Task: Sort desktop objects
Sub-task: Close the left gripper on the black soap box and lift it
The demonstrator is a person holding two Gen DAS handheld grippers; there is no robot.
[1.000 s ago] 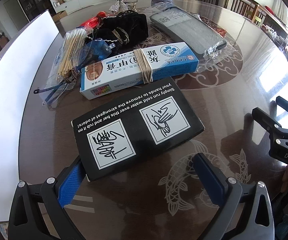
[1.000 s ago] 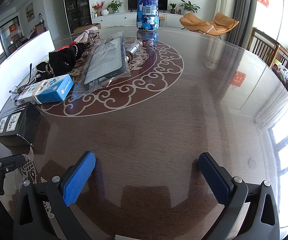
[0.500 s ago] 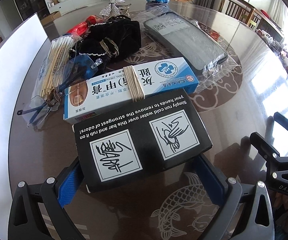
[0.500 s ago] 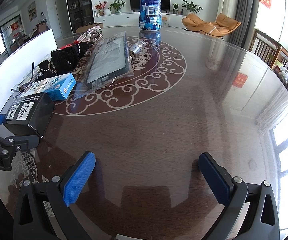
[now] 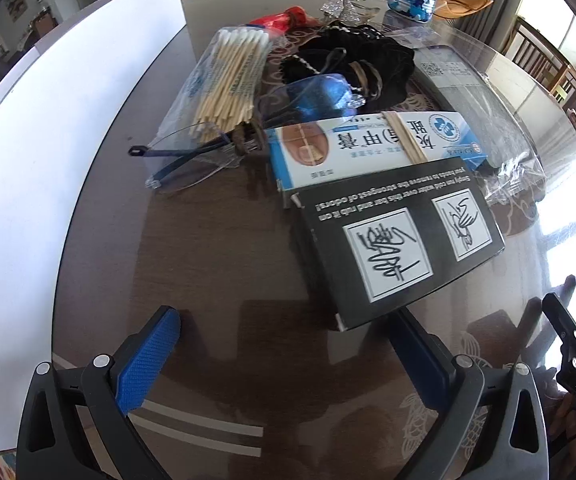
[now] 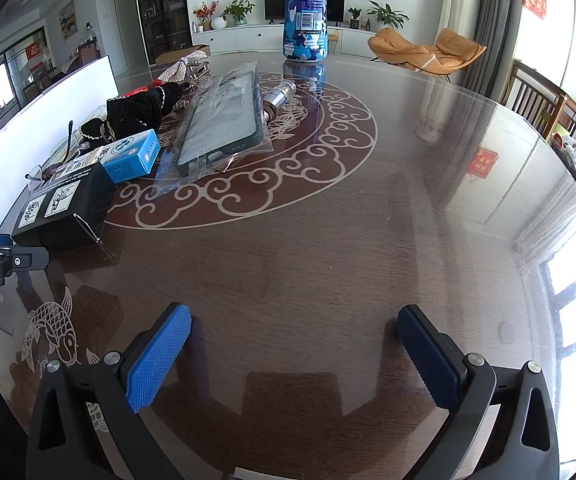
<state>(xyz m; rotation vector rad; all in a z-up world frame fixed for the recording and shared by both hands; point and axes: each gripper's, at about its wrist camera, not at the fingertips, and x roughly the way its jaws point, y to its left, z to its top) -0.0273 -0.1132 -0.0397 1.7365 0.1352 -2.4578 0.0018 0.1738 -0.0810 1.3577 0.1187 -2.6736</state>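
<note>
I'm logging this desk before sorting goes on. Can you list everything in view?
black box: 1, black with white pictograms, near edge, by the left tool's right finger
ointment box: 1, blue and white, rubber-banded, behind the black box
cotton swabs: 1 bag, clear with tan sticks, far left
glasses: 1, clear lenses with dark arms, beside the swabs
black pouch: 1, black, behind the ointment box
bagged case: 1, dark grey in clear plastic, table centre
bottle: 1, blue and white, far edge
metal cylinder: 1, silver, right of the case
table: 1, dark glossy brown
left tool: open, blue pads
right tool: open, empty
</note>
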